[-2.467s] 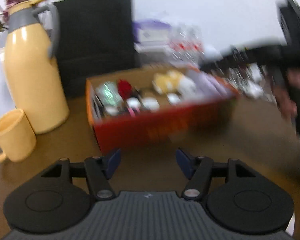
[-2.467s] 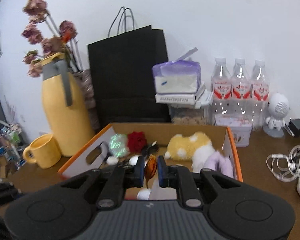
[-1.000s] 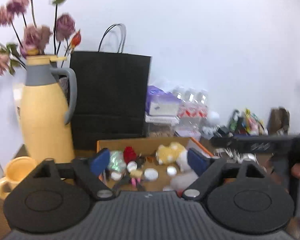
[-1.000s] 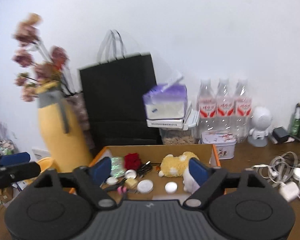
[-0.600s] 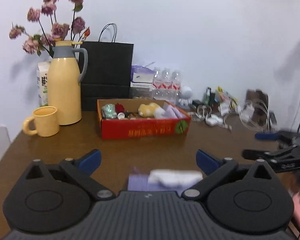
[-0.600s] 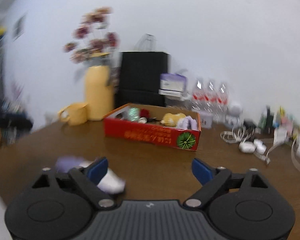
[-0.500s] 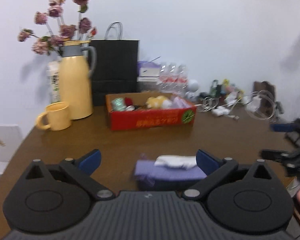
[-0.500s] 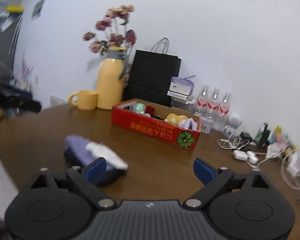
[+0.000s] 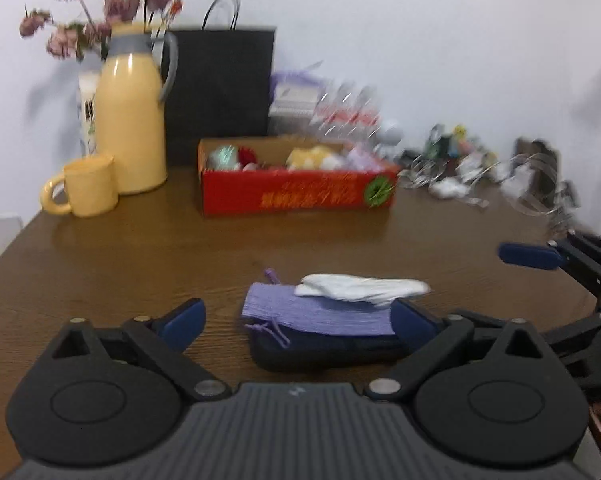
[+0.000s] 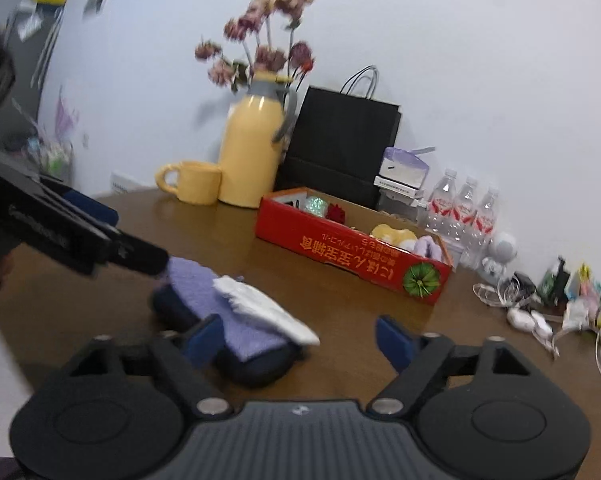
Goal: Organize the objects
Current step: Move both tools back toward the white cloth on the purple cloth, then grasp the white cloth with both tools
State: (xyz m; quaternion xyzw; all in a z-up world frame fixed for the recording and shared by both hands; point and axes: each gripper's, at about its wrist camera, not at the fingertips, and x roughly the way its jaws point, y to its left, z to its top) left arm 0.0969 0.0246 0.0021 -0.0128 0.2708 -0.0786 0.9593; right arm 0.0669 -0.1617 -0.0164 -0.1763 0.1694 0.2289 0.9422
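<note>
My left jaws [image 9: 298, 320] stand wide apart and are easing inward, with a small stack lying between their blue pads, untouched as far as I can tell: a dark, rounded soft case [image 9: 324, 350] at the bottom, a ribbed lilac drawstring pouch [image 9: 312, 312] on it, and a crumpled white cloth [image 9: 360, 288] on top. My right jaws [image 10: 300, 338] are also apart and closing; the same stack sits low and to their left, the white cloth's tip reaching between the pads, nothing gripped. Beyond both lies the wood-grained brown desk [image 9: 160, 248] with a red cardboard box [image 9: 296, 194] of small soft things, a glossy yellow jug [image 9: 130, 120], a matching mug [image 9: 84, 188] and a matte black paper bag [image 9: 220, 92]. Only the right view gives the clear water bottles [image 10: 464, 216] and a small white round-headed figure [image 10: 500, 250] sharply, and shows my left jaws from the side; the left view catches one blue pad of my right jaws at its right edge.
</note>
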